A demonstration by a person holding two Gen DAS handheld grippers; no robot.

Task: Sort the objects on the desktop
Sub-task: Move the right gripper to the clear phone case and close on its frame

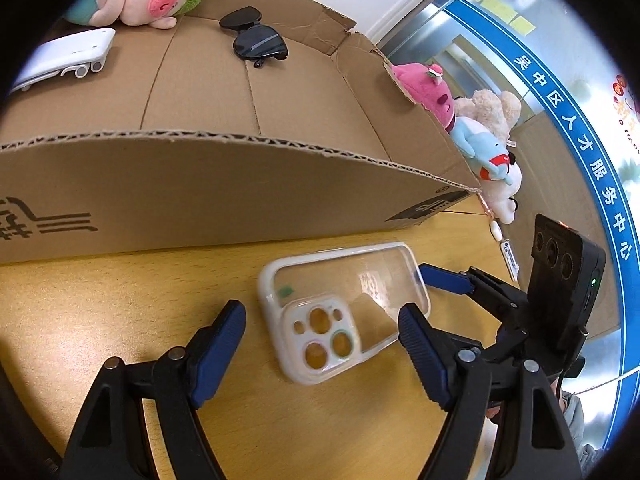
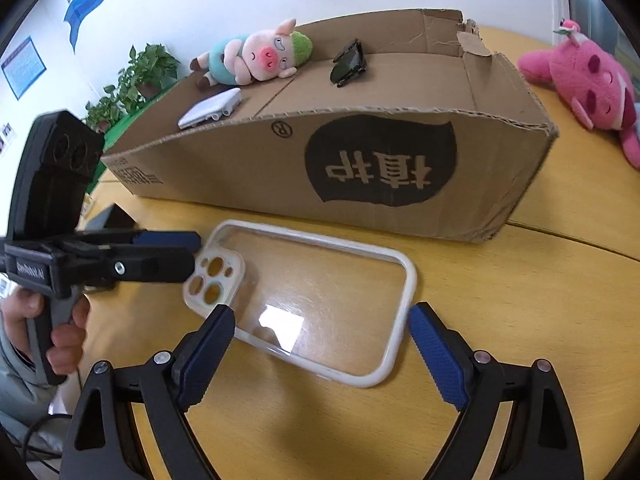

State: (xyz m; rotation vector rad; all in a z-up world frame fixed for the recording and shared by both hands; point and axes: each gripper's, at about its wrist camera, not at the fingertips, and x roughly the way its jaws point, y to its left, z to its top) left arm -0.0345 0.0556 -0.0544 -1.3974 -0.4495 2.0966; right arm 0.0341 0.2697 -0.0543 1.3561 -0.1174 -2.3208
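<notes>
A clear phone case [image 2: 316,300] lies on the counter [image 2: 520,300] before the cardboard box [image 2: 360,160]. Both the left gripper [image 1: 322,330] and the right gripper [image 2: 322,334] flank it, fingers spread, gripping nothing.

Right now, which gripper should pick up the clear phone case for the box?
Right, probably. The right gripper is open with its fingers straddling the short end of the phone case, so it looks ready to close. The left gripper, also open, sits at the camera-cutout end, at an angle. The cardboard box stands just behind.
</notes>
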